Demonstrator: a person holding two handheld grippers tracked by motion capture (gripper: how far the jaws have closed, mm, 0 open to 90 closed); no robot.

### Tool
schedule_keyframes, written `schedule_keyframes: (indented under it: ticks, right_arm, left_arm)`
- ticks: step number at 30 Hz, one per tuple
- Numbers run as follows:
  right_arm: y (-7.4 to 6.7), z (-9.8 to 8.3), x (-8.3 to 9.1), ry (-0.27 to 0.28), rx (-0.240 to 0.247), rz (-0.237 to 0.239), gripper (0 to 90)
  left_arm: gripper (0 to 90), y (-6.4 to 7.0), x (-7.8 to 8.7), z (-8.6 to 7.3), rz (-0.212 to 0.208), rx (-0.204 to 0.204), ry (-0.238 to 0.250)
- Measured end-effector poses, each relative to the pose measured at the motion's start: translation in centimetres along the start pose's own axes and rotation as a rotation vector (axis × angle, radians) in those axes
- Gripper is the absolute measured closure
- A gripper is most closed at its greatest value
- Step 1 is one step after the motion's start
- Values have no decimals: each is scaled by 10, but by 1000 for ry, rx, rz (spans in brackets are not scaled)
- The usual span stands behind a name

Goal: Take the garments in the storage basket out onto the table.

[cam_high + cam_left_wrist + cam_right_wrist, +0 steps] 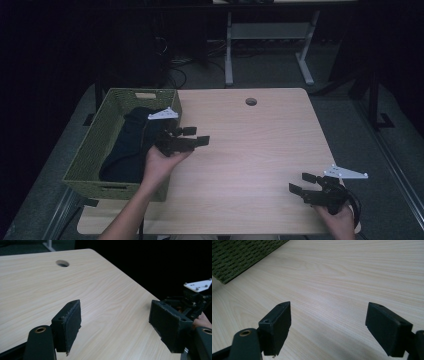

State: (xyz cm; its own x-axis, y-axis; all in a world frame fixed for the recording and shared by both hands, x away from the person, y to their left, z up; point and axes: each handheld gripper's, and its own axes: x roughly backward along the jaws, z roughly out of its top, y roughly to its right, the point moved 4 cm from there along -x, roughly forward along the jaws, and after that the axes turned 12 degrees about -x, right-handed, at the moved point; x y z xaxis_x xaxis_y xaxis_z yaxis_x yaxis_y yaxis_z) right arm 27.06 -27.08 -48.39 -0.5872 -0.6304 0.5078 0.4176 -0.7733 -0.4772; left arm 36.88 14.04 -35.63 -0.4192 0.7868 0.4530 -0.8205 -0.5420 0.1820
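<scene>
A green woven basket [95, 150] sat at the left edge of the table. It stood upright with its top open. Dark cloth [127, 145] lay folded inside it, long and flat, filling most of the bottom.

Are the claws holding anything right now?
No. The left claw and the right claw are both open with nothing between their jaws.

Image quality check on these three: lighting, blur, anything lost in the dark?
High view: dim; table lit, surroundings nearly black, dark cloth in the basket shows little detail. Left gripper view: near pads soft, tabletop hole fairly sharp, black beyond the table edge. Right gripper view: evenly lit wood grain, no glare, pads slightly blurred.
</scene>
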Motion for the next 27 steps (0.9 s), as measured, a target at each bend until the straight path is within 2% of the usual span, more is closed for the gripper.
schedule_keyframes:
  ticks: [3, 4, 6, 7, 9, 17, 19, 26, 27]
  right_arm:
    - [0, 0, 0, 3, -7, 1, 203]
    - [0, 0, 0, 3, -7, 1, 203]
    - [1, 0, 0, 5, -9, 2, 201]
    - [1, 0, 0, 5, -9, 2, 201]
    - [0, 0, 0, 4, -9, 3, 201]
    - [0, 0, 0, 7, -8, 3, 201]
    - [-1, 1, 2, 11, -6, 5, 201]
    - [-2, 1, 5, 19, -9, 5, 201]
    - [-2, 1, 5, 19, -9, 7, 201]
  left_arm:
    - [250, -14, 12, -2, 19, 24, 5]
    - [250, -14, 12, -2, 19, 24, 5]
    - [250, -28, 23, -5, 36, 55, 17]
    - [250, -28, 23, -5, 36, 55, 17]
    - [250, -39, 35, -8, 55, 73, 18]
    - [251, -60, 59, -13, 86, 123, 42]
    - [252, -68, 65, -16, 88, 153, 51]
    - [251, -84, 73, -23, 114, 188, 35]
    - [251, -90, 75, -26, 116, 202, 29]
